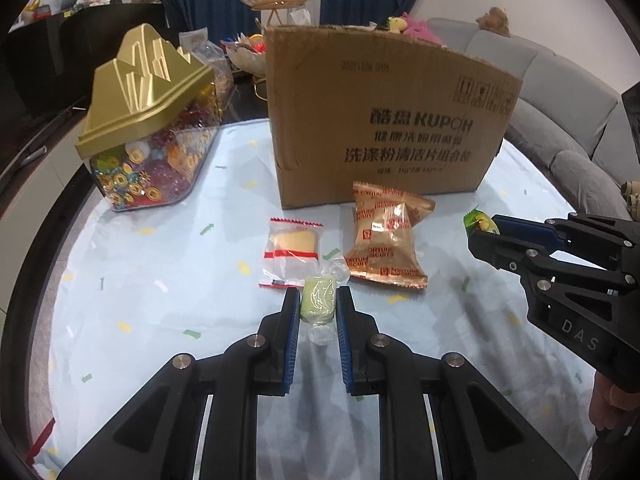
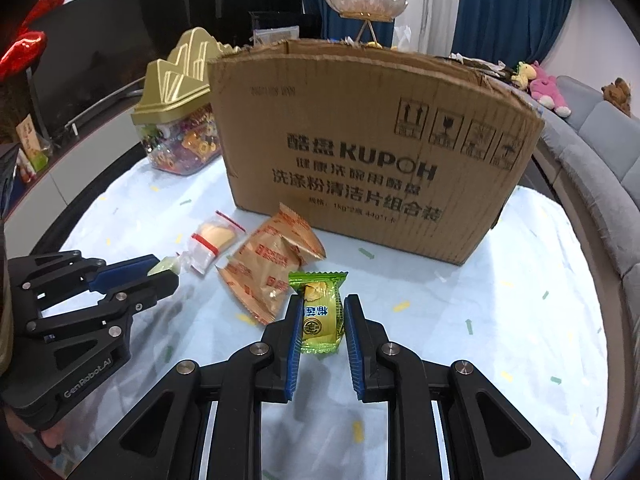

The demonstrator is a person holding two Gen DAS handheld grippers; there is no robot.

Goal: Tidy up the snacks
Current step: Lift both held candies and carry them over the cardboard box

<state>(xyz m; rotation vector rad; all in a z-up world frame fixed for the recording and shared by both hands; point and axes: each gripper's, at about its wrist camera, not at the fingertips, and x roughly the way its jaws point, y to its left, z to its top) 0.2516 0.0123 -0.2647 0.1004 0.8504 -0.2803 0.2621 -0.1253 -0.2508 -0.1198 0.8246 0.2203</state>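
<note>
A: What stands at the far left of the table?

B: A clear candy jar [image 1: 152,160] with a gold lid [image 1: 144,92] shaped like mountains; it is full of bright wrapped sweets and gold coins; it stands on the pale blue tablecloth [image 1: 160,280] with small coloured marks.

A: And next to it, going right?

B: A big cardboard box [image 1: 384,120] with black print, open at the top, stands behind the snacks; in front of it lies a clear packet with red stripes [image 1: 290,254], with a pale yellow piece inside; just right of that lie two golden biscuit packets [image 1: 386,240], one partly over the other.

A: Where is the left gripper?

B: The left gripper [image 1: 319,300] is below the striped packet in its own view; its blue pads [image 1: 293,320] are clamped on a pale green candy in clear twisted wrap [image 1: 318,298]; the candy appears lifted from the cloth, but I cannot say this surely.

A: And the right side?

B: The right gripper [image 2: 322,316] is closed upon a green and yellow snack packet [image 2: 320,312], in front of the box and just right of the golden packets; the packet stands upright between the pads; in the left view this gripper comes in from the right edge with the green packet end at its tips; a hand [image 1: 612,404] shows under it.
</note>
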